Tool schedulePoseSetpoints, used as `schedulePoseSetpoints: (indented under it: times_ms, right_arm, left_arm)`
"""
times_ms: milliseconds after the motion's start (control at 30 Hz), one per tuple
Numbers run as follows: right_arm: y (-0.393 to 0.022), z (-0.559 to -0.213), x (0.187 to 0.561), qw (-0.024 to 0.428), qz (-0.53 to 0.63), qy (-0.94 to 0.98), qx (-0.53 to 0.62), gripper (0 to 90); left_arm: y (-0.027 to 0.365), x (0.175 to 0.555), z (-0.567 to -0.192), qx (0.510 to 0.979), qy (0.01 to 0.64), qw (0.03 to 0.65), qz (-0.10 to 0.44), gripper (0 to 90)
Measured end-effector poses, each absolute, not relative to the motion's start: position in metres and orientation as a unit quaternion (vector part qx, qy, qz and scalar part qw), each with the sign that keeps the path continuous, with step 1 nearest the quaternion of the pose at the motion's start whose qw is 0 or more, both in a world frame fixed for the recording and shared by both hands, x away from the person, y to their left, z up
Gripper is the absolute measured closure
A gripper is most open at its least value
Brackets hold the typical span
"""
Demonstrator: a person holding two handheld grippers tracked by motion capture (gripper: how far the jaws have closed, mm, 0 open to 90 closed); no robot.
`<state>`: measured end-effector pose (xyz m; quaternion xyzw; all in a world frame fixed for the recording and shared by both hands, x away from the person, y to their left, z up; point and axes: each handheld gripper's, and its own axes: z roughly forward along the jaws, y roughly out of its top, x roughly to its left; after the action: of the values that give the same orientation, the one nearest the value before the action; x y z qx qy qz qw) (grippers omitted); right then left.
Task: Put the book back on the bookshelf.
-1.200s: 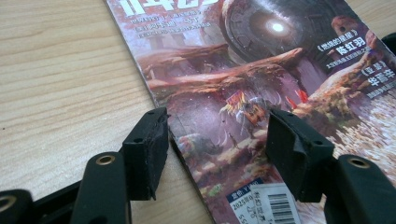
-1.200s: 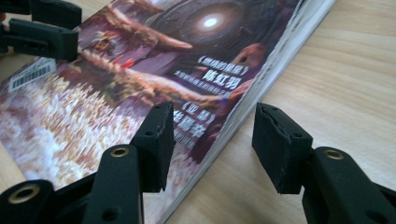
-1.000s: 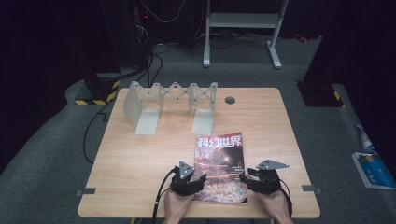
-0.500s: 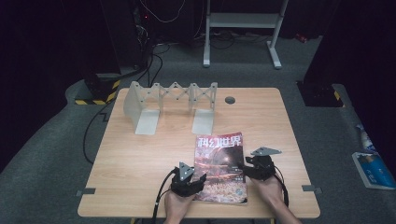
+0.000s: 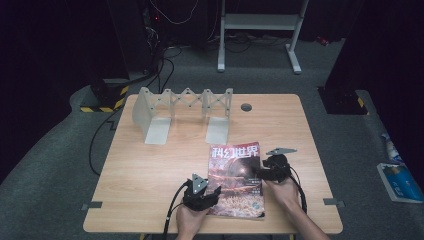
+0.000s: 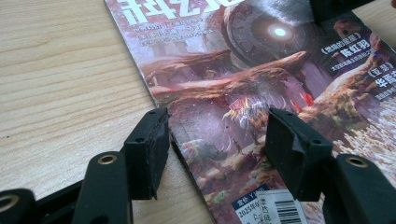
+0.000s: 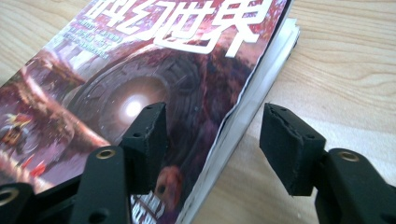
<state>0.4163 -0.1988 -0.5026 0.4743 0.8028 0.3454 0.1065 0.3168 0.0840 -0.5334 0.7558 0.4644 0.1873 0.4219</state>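
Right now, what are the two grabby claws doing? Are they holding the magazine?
Left gripper: open, jaws astride the magazine's left edge, not pinching.
Right gripper: open, just widened, astride its right edge, holding nothing.

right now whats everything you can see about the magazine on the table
The magazine lies flat and closed, cover up, on the near part of the wooden table. Its glossy cover shows a reddish fantasy scene with a glowing round portal, large white Chinese title characters at the top, and a barcode label near the bottom. White page edges fan slightly along its right side. The left gripper straddles its left edge and the right gripper its right edge, both open, pads not pressing it.
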Motion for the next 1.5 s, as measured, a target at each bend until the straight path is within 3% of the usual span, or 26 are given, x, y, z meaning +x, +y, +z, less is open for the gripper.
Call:
schedulePoseSetpoints:
  times_ms: [567,767,1033,1500]
  right_arm:
    - [-0.192,-0.510,0.438,0.077,0.351,0.786,0.504,37.6]
    - [-0.193,-0.510,0.438,0.076,0.355,0.777,0.515,40.8]
    - [-0.194,-0.503,0.432,0.089,0.372,0.774,0.505,52.3]
    - [-0.197,-0.498,0.414,0.076,0.399,0.779,0.477,55.7]
  left_arm:
    - [0.084,0.317,-0.533,0.758,0.461,0.423,0.185,40.0]
    - [0.084,0.317,-0.533,0.758,0.461,0.423,0.183,40.1]
    - [0.083,0.316,-0.534,0.757,0.461,0.424,0.184,40.1]
    - [0.082,0.316,-0.534,0.756,0.463,0.422,0.188,40.2]
